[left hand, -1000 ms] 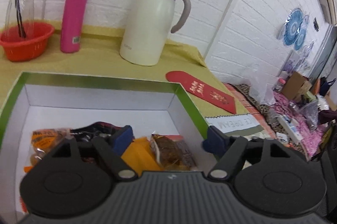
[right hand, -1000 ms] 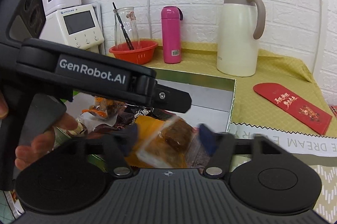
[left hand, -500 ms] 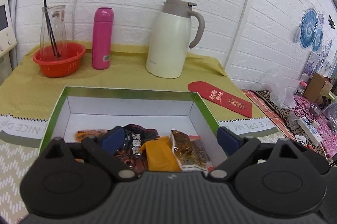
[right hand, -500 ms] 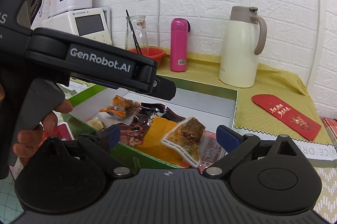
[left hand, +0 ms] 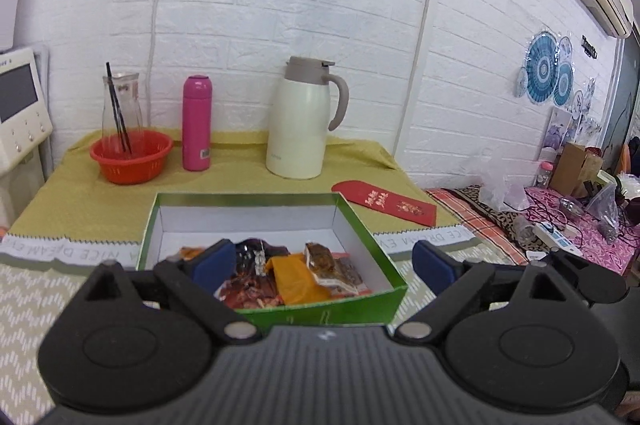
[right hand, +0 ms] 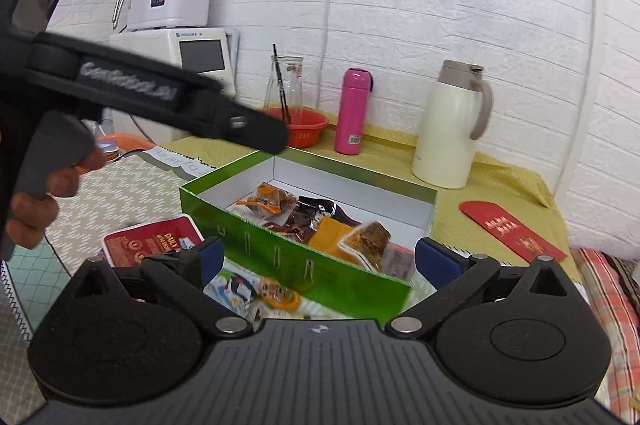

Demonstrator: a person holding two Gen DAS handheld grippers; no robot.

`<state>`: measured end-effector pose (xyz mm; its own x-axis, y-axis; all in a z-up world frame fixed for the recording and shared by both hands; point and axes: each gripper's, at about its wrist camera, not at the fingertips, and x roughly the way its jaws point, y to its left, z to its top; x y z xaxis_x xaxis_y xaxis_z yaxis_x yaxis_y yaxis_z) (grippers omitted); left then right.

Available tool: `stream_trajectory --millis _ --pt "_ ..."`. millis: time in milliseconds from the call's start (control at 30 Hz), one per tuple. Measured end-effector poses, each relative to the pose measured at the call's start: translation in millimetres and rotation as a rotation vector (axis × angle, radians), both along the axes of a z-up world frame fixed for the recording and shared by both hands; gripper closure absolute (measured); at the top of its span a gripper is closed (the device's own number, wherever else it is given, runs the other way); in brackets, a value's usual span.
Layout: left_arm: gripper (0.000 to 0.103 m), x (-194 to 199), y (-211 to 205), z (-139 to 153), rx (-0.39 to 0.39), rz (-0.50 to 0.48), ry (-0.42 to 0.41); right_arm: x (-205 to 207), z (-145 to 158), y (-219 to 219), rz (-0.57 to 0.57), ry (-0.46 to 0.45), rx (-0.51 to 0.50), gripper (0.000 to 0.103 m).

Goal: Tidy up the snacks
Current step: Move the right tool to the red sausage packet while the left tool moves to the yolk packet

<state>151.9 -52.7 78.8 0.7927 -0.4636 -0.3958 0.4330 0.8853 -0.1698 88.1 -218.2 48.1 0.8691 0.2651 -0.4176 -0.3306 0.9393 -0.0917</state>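
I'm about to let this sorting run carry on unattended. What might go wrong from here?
1. The clear-wrapped brown snack lies propped on the pile near the green box front wall; it may slip out if the box is bumped.
2. Loose packets and a red pack lie outside, close against that wall, so grabbing them could shove the box.
3. The left gripper and right gripper, both with jaws open and empty, crowd one spot and might collide.

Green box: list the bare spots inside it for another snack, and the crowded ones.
Inside the green box, the white floor along the far wall, toward the cream jug, is bare. The near half is crowded with snack packets, overlapping. Outside the near wall, in the right wrist view, more packets clutter the mat.
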Motion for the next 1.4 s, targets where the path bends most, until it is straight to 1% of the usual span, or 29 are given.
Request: stream_trajectory --millis 100,233,300,367,433,667,767,800,833,867,1000,1100,1200,1300,1400 --pt "0.010 -22 11 -14 -0.026 -0.009 0.037 -29 -3 -14 -0.001 0.010 0.029 0.000" --pt "0.010 -46 18 -48 0.013 -0.045 0.090 -55 -29 -27 -0.069 0.059 0.011 0.000" --pt "0.010 -54 22 -65 0.022 -0.044 0.116 -59 -48 -35 -0.109 0.099 0.018 0.000" --pt "0.009 -61 27 -82 0.028 -0.050 0.163 -55 -63 -42 -0.136 0.139 0.016 0.000" --pt "0.010 -65 29 -90 0.036 -0.066 0.197 -46 -73 -47 -0.162 0.162 -0.004 0.000" --pt "0.010 -74 35 -92 0.055 -0.062 0.189 -4 -91 -63 -0.203 0.244 -0.014 0.000" --pt "0.010 -71 31 -90 0.067 -0.093 0.184 3 -98 -68 -0.217 0.301 0.025 0.000" --pt "0.010 -70 29 -89 0.069 -0.102 0.184 -1 -98 -68 -0.222 0.294 0.035 0.000" --pt "0.010 -69 27 -88 0.068 -0.115 0.183 -5 -96 -65 -0.222 0.291 0.030 0.012" --pt "0.010 -67 24 -87 0.064 -0.129 0.181 -10 -94 -61 -0.224 0.291 0.022 0.014" --pt "0.010 -55 6 -83 0.057 -0.192 0.177 -28 -92 -50 -0.249 0.317 0.039 0.013" --pt "0.010 -43 -14 -81 0.065 -0.236 0.169 -40 -91 -45 -0.253 0.326 0.048 0.013" --pt "0.010 -25 -35 -81 0.061 -0.278 0.186 -44 -90 -48 -0.247 0.332 0.088 0.012" --pt "0.010 -8 -55 -86 0.088 -0.281 0.190 -46 -89 -50 -0.247 0.329 0.098 0.012" --pt "0.011 12 -72 -96 0.105 -0.259 0.224 -47 -89 -54 -0.251 0.324 0.103 0.012"
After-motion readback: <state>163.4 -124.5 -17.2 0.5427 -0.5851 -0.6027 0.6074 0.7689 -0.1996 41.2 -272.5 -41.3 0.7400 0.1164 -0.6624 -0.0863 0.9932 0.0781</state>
